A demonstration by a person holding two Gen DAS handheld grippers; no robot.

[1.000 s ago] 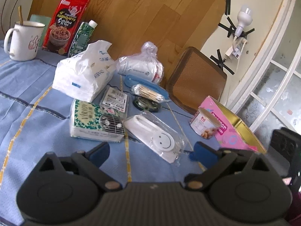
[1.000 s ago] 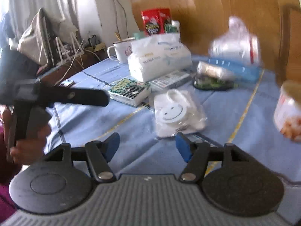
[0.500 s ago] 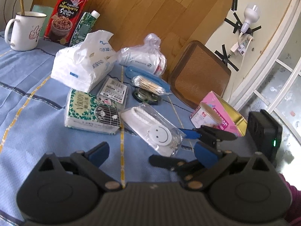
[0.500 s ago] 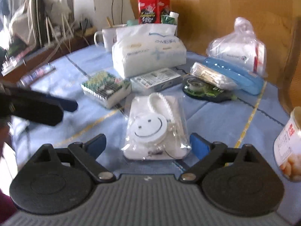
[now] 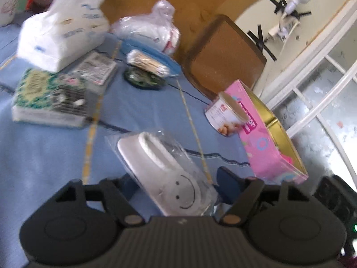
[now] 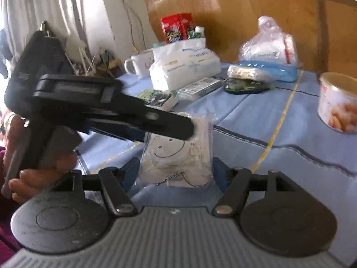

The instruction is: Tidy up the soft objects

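I am taking the smiley pouch from the near part of the blue cloth. My left gripper has just been closing and now clamps it; my right gripper has been narrowing beside its edges, contact unclear. Next I should lift it gently.

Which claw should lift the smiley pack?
Left, probably: the left claw, just closing, has the clear-wrapped white smiley-face pack deep between its fingers; the right claw, also closing, only flanks its near end.
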